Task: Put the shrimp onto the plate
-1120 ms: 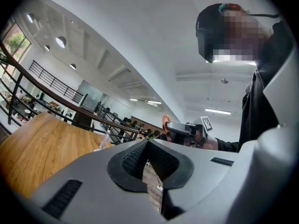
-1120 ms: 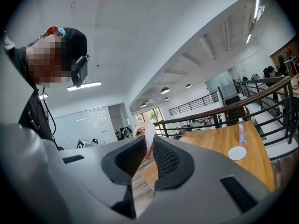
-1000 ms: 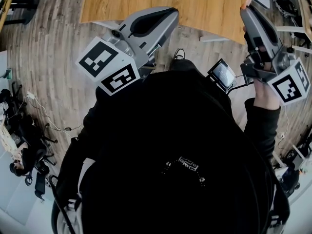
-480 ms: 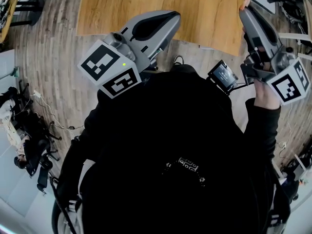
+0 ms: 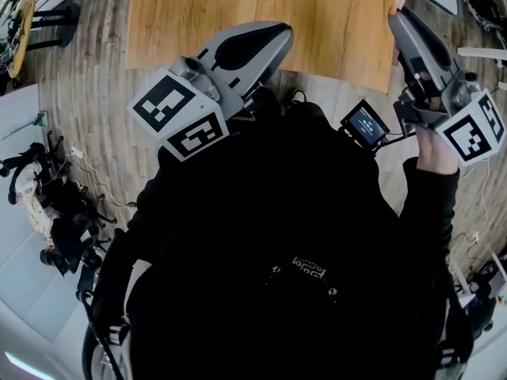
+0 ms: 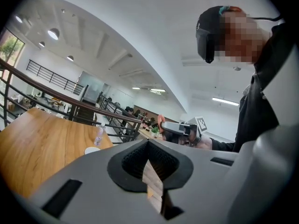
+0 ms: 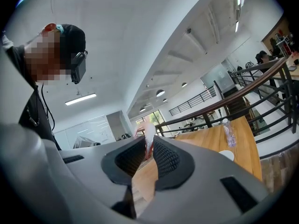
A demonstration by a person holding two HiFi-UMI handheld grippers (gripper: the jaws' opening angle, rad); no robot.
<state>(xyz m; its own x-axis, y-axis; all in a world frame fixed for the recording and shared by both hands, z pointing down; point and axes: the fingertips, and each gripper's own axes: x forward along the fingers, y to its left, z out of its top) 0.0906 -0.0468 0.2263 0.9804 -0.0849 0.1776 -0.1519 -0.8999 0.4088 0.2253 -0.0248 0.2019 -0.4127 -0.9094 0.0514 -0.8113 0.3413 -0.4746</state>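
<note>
My right gripper [image 5: 396,8] is held out at the upper right of the head view, over the near edge of the wooden table [image 5: 261,14]. It is shut on a pale pink shrimp [image 7: 148,135], which sticks up between its black pads; the left gripper view shows that pink tip [image 6: 160,123] too. My left gripper [image 5: 276,32] reaches over the table edge left of centre, its tips together with nothing between them [image 6: 148,143]. A small white plate [image 7: 226,155] lies far off on the table, also seen in the left gripper view [image 6: 92,150].
A clear plastic bottle [image 7: 227,132] stands just beyond the plate, near a dark railing [image 7: 243,94] behind the table. A small lit screen [image 5: 364,125] hangs at my chest. Bags and cables [image 5: 55,220] lie on the floor to the left.
The table has slid closer in the head view, and both grippers now reach further over its near edge. The right gripper keeps its hold on the shrimp.
</note>
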